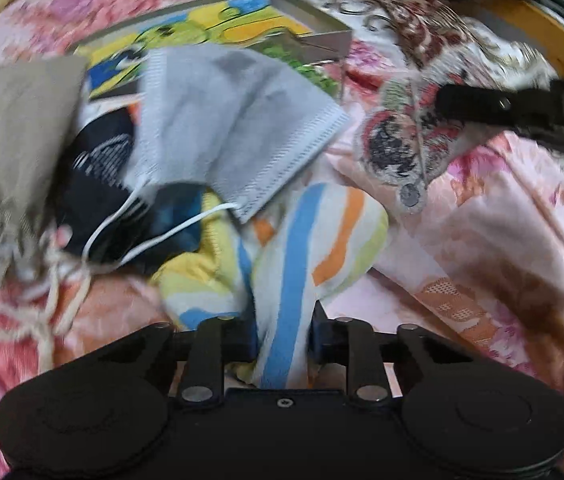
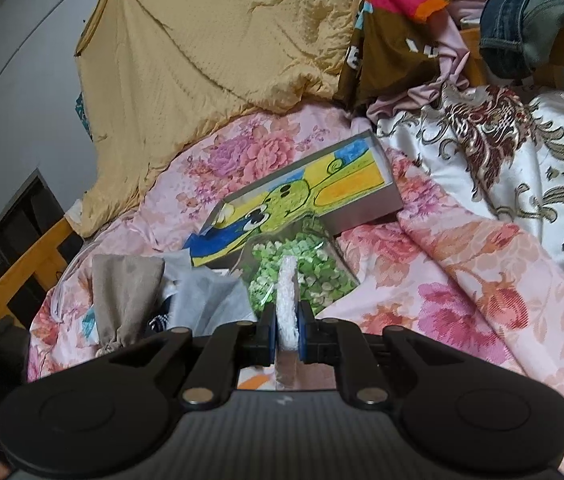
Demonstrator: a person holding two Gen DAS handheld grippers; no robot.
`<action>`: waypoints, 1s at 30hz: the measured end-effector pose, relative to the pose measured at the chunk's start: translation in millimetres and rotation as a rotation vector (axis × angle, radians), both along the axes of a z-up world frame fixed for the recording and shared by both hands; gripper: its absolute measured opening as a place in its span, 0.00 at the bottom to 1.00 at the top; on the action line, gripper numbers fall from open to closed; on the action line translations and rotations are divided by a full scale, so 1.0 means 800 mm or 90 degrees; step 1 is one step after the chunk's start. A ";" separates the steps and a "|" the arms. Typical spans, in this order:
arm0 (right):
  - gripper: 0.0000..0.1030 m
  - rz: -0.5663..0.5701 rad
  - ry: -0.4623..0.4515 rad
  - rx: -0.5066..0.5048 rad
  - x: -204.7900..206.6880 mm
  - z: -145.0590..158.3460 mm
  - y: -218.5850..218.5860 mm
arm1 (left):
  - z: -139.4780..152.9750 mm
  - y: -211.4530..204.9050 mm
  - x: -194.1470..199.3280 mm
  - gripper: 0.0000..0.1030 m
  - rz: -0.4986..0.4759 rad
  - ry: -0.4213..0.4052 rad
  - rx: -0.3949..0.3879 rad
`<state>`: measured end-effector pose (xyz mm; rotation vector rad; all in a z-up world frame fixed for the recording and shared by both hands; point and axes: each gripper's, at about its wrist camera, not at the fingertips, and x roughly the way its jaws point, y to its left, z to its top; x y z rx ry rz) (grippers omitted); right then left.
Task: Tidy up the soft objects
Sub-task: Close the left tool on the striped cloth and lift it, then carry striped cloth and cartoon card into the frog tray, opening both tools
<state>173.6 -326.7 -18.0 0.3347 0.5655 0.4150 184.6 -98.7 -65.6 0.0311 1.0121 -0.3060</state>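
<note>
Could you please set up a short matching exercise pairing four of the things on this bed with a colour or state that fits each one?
Things:
1. striped cloth
2. face mask
3. white pad
4. drawstring pouch

Colour or state:
A. plain beige, lying loose at the left of the pile
B. pinched in the left tool
C. grey, with white ear loops
D. pinched edge-on in the right tool

Pairs: 1-B, 2-C, 3-D, 4-A
</note>
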 end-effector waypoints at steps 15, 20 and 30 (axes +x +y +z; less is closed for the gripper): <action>0.11 0.003 0.024 0.021 0.009 -0.007 -0.015 | 0.082 -0.007 -0.005 0.19 0.116 0.114 -0.137; 0.11 0.014 0.055 0.016 0.019 -0.017 -0.007 | 0.093 -0.005 0.012 0.19 0.121 0.147 -0.145; 0.11 0.052 0.038 -0.025 0.010 -0.012 0.010 | 0.067 0.010 0.015 0.19 0.093 0.138 -0.161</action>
